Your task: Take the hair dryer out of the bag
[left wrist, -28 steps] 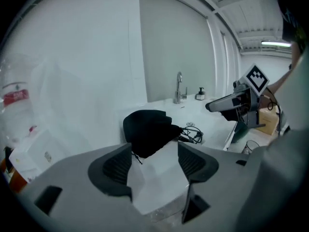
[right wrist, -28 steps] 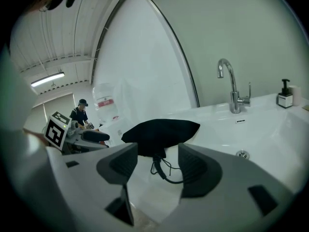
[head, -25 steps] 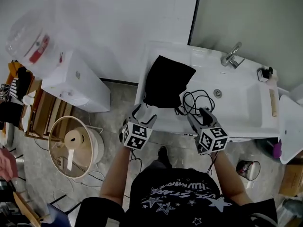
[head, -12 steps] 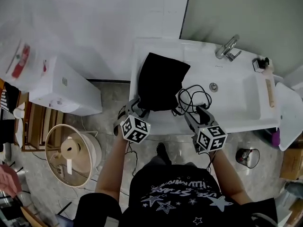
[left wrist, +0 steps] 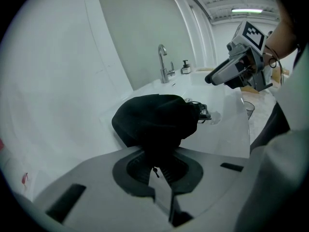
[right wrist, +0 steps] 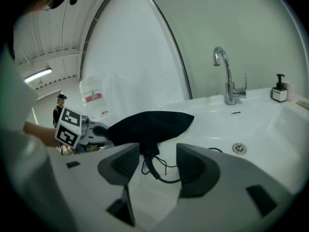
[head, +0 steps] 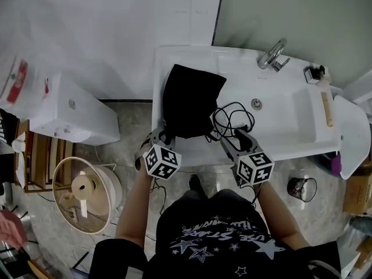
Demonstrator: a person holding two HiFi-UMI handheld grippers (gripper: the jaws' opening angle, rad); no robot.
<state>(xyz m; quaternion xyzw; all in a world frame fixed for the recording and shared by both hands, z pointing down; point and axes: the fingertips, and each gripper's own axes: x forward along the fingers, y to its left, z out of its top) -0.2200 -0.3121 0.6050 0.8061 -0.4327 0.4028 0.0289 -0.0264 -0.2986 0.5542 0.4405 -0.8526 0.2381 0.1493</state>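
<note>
A black cloth bag [head: 192,97] lies on the left end of the white sink counter [head: 174,153], bulging with something hidden inside. A black cable [head: 232,118] spills from its mouth toward the basin. My left gripper [head: 164,137] is at the bag's near edge; its jaws have just been closing and now pinch the bag's fabric [left wrist: 154,122] between the pads. My right gripper [head: 232,138] is open just in front of the bag's mouth [right wrist: 149,124], with the cable [right wrist: 154,170] lying between its fingers, untouched.
The basin [head: 290,115] with its drain fills the counter's right side, with a chrome faucet [head: 272,56] and a small bottle [head: 314,74] at the back. On the floor to the left stand a white cabinet [head: 70,115] and a round basket [head: 84,188].
My left gripper has moved forward and down to the bag's near edge and shut on the fabric. My right gripper has stayed by the cable.
</note>
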